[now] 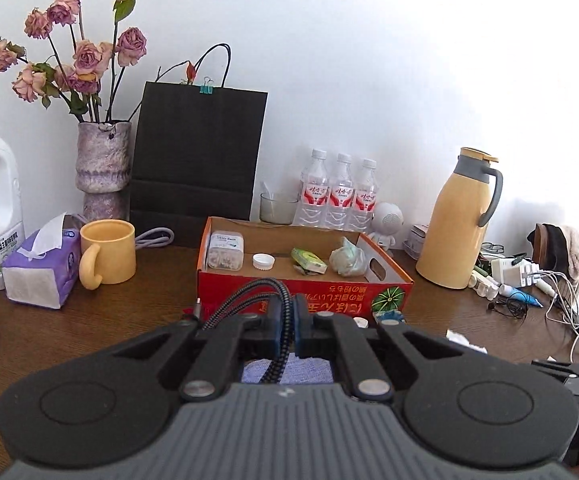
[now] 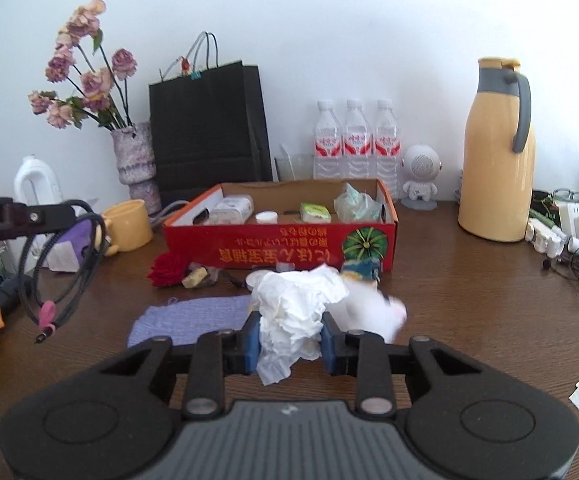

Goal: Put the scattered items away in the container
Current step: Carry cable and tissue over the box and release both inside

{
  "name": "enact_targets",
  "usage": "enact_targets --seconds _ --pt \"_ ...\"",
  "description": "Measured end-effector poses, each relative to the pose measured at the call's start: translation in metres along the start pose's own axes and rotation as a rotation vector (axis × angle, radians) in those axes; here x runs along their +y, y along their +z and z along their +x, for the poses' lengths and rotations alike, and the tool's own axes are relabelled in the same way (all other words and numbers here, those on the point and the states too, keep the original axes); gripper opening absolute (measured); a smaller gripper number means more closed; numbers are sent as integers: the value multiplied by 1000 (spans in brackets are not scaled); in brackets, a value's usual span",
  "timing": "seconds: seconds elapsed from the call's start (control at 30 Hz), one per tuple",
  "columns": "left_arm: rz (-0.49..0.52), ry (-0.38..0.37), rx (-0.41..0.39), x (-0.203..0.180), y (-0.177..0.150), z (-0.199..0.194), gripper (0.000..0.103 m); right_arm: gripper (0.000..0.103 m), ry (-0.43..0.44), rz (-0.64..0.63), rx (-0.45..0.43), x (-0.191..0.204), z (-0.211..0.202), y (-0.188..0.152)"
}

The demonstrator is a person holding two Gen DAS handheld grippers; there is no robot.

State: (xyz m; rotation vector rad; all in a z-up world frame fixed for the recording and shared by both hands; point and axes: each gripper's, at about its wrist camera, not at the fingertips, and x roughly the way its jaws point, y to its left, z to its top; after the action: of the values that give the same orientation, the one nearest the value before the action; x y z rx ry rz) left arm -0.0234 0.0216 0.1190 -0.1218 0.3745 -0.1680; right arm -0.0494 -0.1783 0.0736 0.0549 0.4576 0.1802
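Observation:
My left gripper (image 1: pixel 288 322) is shut on a black braided cable (image 1: pixel 245 294), which arches out to the left of the jaws. It hangs just in front of the red cardboard box (image 1: pixel 225 284). In the right wrist view the left gripper (image 2: pixel 63 211) is at the far left, with the cable (image 2: pixel 63 272) dangling from it in a loop. My right gripper (image 2: pixel 289 338) is shut on a crumpled white tissue (image 2: pixel 293 300), short of the box (image 2: pixel 193 248). The box holds a clear plastic case (image 2: pixel 231 209), a white cap (image 2: pixel 266 217), a green packet (image 2: pixel 315 213) and a crumpled bag (image 2: pixel 355 202).
On the wooden table before the box lie a red rose (image 2: pixel 167 274), a purple cloth (image 2: pixel 193 318) and a small white lid (image 2: pixel 258 278). A yellow mug (image 1: pixel 107 252), tissue pack (image 1: pixel 43 268), vase (image 1: pixel 103 168), black bag (image 1: pixel 197 160), water bottles (image 1: pixel 341 192) and yellow thermos (image 1: pixel 459 220) ring the box.

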Motion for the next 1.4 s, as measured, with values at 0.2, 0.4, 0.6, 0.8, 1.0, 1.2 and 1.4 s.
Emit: enact_targets --seconds 0.2,0.4,0.6,0.8,1.0,1.2,1.4 --pt "0 -41 -35 -11 -2 -29 6 28 17 -39 -120 15 -48 18" --pt "22 -81 -77 -26 -9 -64 6 28 39 -64 -154 33 -79 12" --pt "39 -101 -62 -38 -36 -90 6 28 58 -56 -162 47 -92 -4" --pt "37 -103 -68 -39 -36 -93 6 29 61 -52 -159 48 -94 -8" --pt "35 -102 -71 -34 -20 -65 6 29 43 -32 -141 38 -70 6" --pt "29 -67 -97 -20 14 -4 6 29 48 -34 -146 26 -9 44" --pt "35 -44 -151 -7 69 70 6 29 64 -13 -163 7 65 107"
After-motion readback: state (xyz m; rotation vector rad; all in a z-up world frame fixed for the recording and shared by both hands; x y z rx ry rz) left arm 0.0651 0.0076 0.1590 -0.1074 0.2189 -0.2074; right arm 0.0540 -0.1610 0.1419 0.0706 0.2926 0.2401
